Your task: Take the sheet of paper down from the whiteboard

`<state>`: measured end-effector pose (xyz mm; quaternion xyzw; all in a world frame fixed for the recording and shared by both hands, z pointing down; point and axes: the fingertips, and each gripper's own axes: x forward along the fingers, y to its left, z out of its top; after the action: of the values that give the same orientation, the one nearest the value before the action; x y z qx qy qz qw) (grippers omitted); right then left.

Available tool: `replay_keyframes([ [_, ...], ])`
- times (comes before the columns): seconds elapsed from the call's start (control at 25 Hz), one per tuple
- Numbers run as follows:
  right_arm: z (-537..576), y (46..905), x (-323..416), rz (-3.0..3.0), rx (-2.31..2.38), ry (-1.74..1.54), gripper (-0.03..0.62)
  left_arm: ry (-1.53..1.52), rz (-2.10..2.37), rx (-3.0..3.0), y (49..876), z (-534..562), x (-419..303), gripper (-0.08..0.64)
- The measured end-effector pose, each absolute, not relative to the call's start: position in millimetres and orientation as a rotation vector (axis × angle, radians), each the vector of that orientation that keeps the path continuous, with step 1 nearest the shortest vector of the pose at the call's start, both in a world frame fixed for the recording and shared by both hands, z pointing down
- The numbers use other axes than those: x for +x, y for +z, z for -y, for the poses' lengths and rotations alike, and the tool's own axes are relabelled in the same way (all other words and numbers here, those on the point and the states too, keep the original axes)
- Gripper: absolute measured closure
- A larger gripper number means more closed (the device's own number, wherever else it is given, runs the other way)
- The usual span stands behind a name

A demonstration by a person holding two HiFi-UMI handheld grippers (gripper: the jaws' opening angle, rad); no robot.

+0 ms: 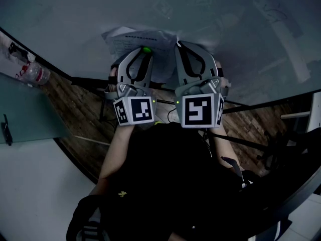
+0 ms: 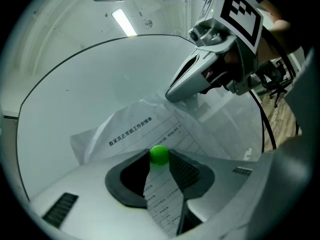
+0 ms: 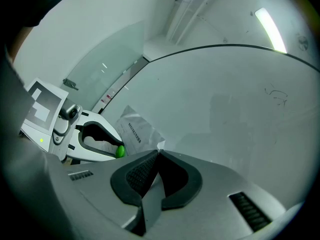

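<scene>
Printed white paper sheet [image 2: 131,128]: my right gripper [image 3: 158,154] is clamped on its right edge, my left gripper [image 1: 146,50] pinches its round green magnet [image 2: 159,154].

surface: whiteboard [image 1: 70,24] | on it: printed sheet of paper [image 1: 128,41] | on sheet: green ball [image 2: 159,154]

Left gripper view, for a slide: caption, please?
Left gripper grips green magnet pinning a printed sheet to the whiteboard; right gripper pinches the sheet's corner.

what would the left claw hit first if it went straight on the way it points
The green magnet, already gripped at the tips of the left claw; straight past it, most likely the sheet of paper and then the whiteboard.
</scene>
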<state>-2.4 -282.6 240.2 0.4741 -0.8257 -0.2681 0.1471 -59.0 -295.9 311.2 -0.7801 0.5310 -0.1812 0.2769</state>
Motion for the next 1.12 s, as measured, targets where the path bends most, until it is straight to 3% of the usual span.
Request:
replay_keyframes([
  [1.12,284,241,-1,2.406,1.376,-0.702,0.577,-0.482,-1.39,-2.171,316,282,-61,0.437],
])
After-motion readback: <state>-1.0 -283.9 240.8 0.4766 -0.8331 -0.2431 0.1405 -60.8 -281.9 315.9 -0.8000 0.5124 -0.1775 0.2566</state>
